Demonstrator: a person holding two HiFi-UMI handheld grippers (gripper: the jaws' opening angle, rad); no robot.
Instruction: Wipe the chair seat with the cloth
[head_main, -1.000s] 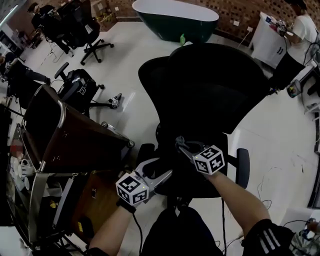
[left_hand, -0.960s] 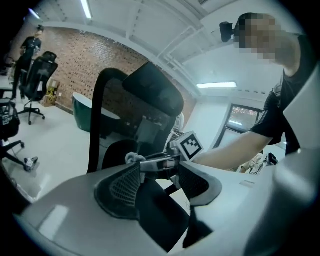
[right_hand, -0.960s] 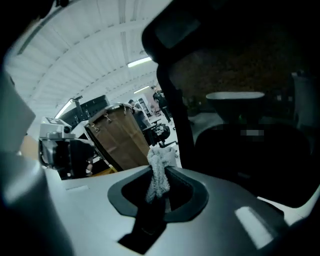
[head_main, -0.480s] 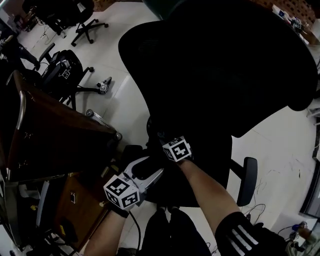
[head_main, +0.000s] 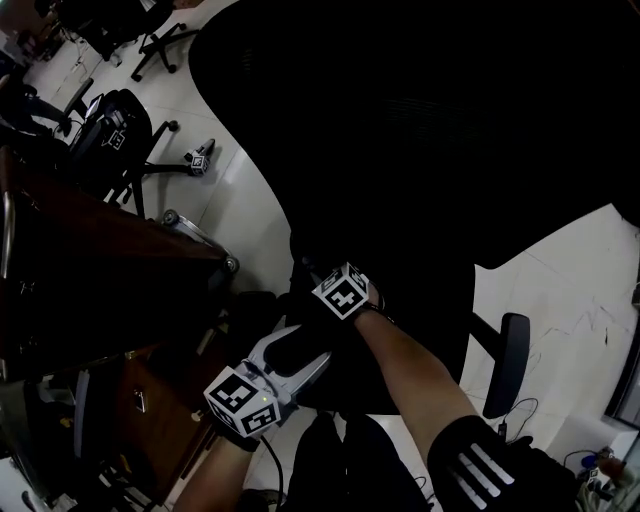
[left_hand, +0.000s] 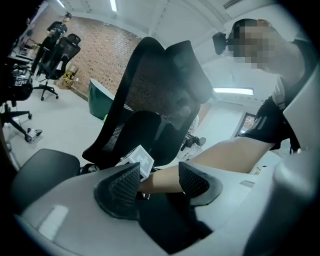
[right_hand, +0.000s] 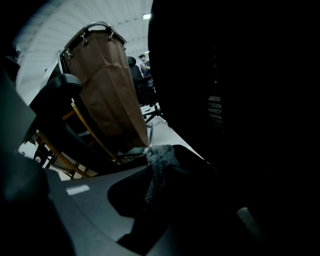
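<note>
The right gripper (head_main: 308, 270) was clenched on a grey knitted cloth (right_hand: 159, 159), a bunched fold of it showing at the jaw tips and trailing back between them. That claw lay low over the near left part of the black chair seat (head_main: 445, 320). The cloth seemed to be at or just above the surface, though it was too dark there to tell whether it touched. From the claw the seat spread away to the right and back toward the mesh backrest (head_main: 450, 120), so I judged that the stroke had to run that way, with the cloth's length trailing behind it.

The left gripper (head_main: 312, 335) hung just beside and behind the right one, jaws apart and holding nothing, only the person's right forearm (left_hand: 225, 155) showing past them. The right hand was plainly the nearer one to the work. Off the seat's left edge stood a brown bag on a metal frame (right_hand: 107, 90).

Compared with half a second before, the right gripper had crept a little further in over the seat, the left had barely shifted, and the backrest filled more of the head view.
</note>
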